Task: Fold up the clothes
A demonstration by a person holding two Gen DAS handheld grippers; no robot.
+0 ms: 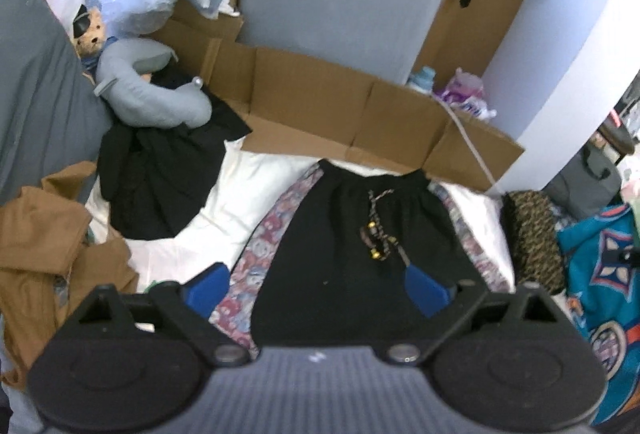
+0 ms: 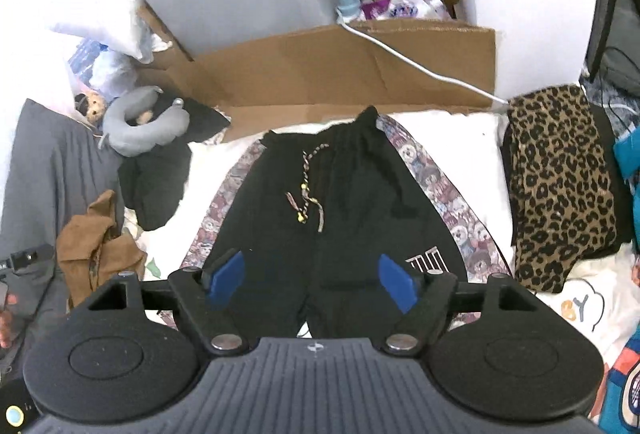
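Both grippers are hanging above the bed with nothing between their blue pads. The left gripper (image 1: 316, 288) is standing with its jaws spread wide apart, and the right gripper (image 2: 310, 280) is likewise holding its jaws well apart and empty. Below them the black pants (image 2: 332, 202) are lying flat on the white bedsheet (image 2: 452, 138), waistband toward the far side, with the braided drawstring (image 2: 306, 186) trailing down the front and strips of cartoon-print fabric (image 2: 448, 202) running along both outer seams. A white emblem is showing near the right leg. Beside the pants on the right, a leopard-print garment (image 2: 560, 186) is sitting folded, apart from them. On the left, a crumpled black garment (image 1: 160, 174) is lying heaped, with a grey neck pillow (image 1: 156, 90) resting on its far edge and a small teddy bear (image 1: 92, 34) peeking out behind that. A brown garment (image 1: 44, 246) is bunched nearer the left edge, next to a grey pillow (image 1: 36, 82). Flattened cardboard (image 1: 332, 106) is lining the far side of the bed, and a white cable (image 2: 420, 66) is draping across it. A teal printed garment (image 1: 600, 274) is lying at the far right.
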